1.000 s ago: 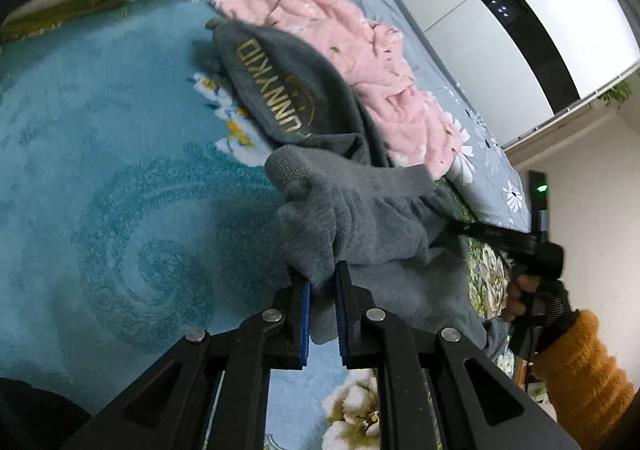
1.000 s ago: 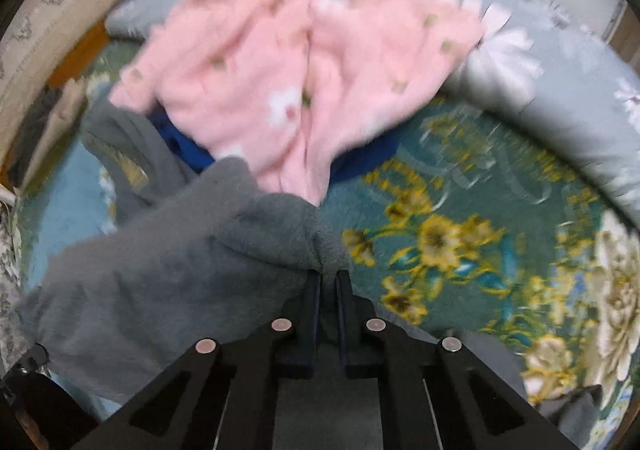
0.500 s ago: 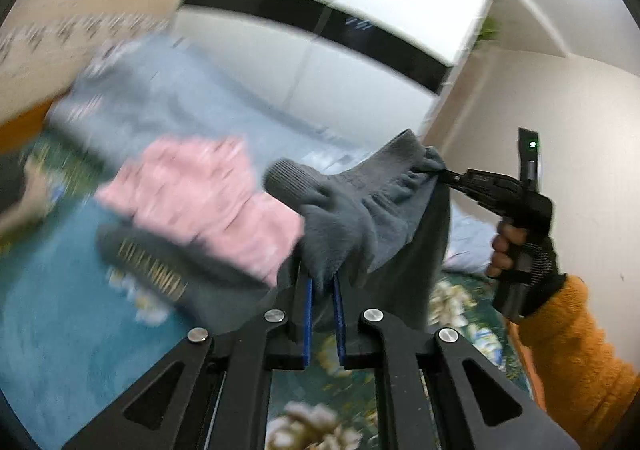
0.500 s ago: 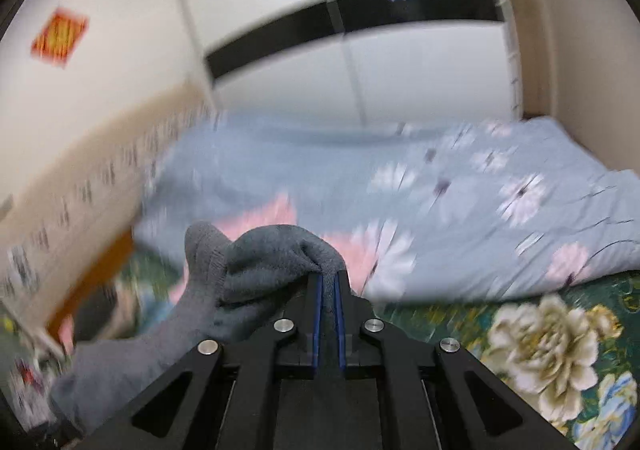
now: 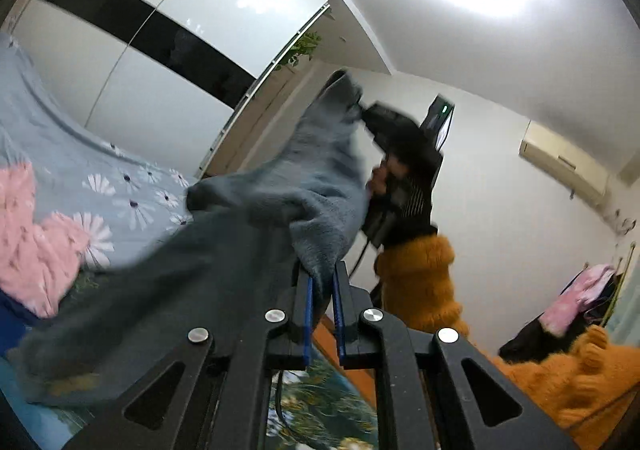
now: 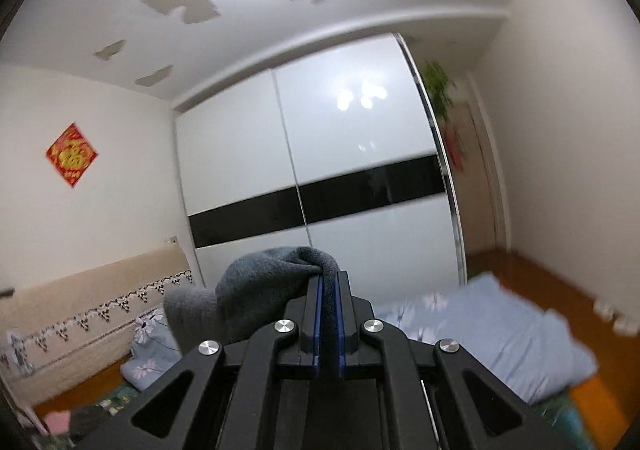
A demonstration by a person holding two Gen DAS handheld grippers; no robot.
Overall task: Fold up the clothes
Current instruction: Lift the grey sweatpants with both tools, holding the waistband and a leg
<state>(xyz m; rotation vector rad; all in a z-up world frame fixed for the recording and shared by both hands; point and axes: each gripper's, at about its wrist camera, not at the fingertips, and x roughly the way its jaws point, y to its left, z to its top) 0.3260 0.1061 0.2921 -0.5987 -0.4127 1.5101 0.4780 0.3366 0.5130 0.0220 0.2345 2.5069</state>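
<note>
The left gripper [image 5: 321, 282] is pinching a fold of the grey garment [image 5: 224, 250] between its blue-padded fingers [image 5: 307, 290], which are standing narrow with the cloth bunching up out of the gap. From there the garment is stretching up and across to the right gripper [image 5: 366, 112], which is clamping its far corner high in the air, gripped by a hand in an orange sleeve [image 5: 416, 282]. In the right wrist view the right gripper [image 6: 328, 282] is pressing its fingers [image 6: 316, 298] close together on a thick grey edge, the rest of the garment [image 6: 256, 290] drooping to the left of them. The lower part of the garment is hanging down toward the bed [image 5: 72, 154], where a blue-grey daisy-print quilt is lying with a pink garment [image 5: 36, 246] on it. Behind the bed, a white sliding wardrobe [image 6: 320, 154] with a black band is filling the wall, and a red diamond decoration [image 6: 71, 154] is hanging on the wall to its left.
</note>
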